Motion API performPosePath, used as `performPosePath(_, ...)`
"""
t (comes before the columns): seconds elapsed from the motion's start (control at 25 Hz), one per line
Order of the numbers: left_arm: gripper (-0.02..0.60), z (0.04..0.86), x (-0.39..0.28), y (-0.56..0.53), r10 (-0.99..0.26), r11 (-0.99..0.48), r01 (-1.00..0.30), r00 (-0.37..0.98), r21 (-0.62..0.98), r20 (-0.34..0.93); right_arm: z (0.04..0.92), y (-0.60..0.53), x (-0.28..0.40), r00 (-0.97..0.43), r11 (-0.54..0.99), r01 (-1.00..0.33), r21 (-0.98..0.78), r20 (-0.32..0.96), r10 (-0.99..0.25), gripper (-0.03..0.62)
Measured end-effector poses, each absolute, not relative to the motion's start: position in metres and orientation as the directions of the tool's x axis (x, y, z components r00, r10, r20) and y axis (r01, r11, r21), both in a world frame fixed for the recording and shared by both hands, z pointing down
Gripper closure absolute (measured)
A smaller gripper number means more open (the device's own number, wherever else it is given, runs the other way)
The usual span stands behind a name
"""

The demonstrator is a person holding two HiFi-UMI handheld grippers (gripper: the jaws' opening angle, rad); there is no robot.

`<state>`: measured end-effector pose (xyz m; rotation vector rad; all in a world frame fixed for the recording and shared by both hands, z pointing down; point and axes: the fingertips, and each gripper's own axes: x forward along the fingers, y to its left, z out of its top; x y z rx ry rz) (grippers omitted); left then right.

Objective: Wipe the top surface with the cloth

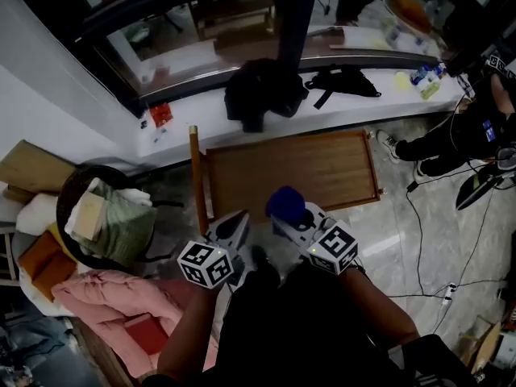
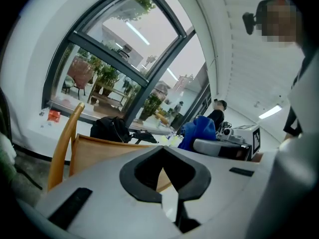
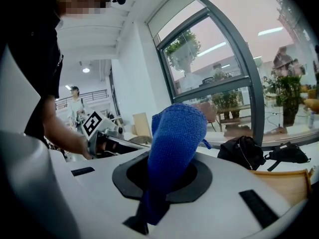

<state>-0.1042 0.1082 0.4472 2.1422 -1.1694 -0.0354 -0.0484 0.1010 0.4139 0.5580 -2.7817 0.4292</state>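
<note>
The right claw (image 1: 284, 222) pinches the blue cloth (image 1: 286, 203) tight; the left claw (image 1: 236, 224) is closed, holding nothing; both sit low in the middle, below the wooden table (image 1: 306, 168).

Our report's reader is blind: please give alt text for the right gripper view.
The right tongs grip a blue cloth that stands up between them. Behind lie a black bag on a white ledge and a tall window.

One blue terry cloth (image 1: 286, 202). One brown rectangular wooden surface (image 1: 298, 168). Two black fabric bags, one bulky (image 1: 262, 91), one flat (image 1: 343, 79). Two grey claws, left claw (image 1: 235, 224) and right claw (image 1: 284, 220). One pink padded jacket (image 1: 113, 297). One round dark basket (image 1: 68, 200).
</note>
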Motion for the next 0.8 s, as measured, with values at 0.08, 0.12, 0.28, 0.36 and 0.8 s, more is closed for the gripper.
performPosePath(0.08,0.572,0.454,-0.111,0.097,-0.747,-0.345,-0.736,0.591,0.582,0.305,0.419,0.090,-0.053,-0.882,0.873,-0.424,-0.241,0.329,-0.337,0.546)
performPosePath(0.12,0.572,0.456,-0.113,0.092,-0.747,-0.337,-0.739,0.587,0.584,0.311,0.421,0.086,-0.055,-0.881,0.871,-0.424,-0.249,0.334,-0.334,0.546)
performPosePath(0.28,0.572,0.463,-0.116,0.069,-0.754,-0.301,-0.758,0.560,0.579,0.342,0.428,0.063,-0.056,-0.895,0.868,-0.402,-0.293,0.324,-0.305,0.546)
performPosePath(0.36,0.572,0.467,-0.116,0.057,-0.758,-0.273,-0.772,0.540,0.574,0.366,0.432,0.050,-0.056,-0.907,0.868,-0.380,-0.319,0.314,-0.281,0.546)
performPosePath(0.8,0.572,0.473,-0.141,-0.003,-0.786,-0.071,-0.871,0.349,0.486,0.510,0.454,-0.011,-0.078,-0.961,0.894,-0.180,-0.411,0.266,-0.071,0.546)
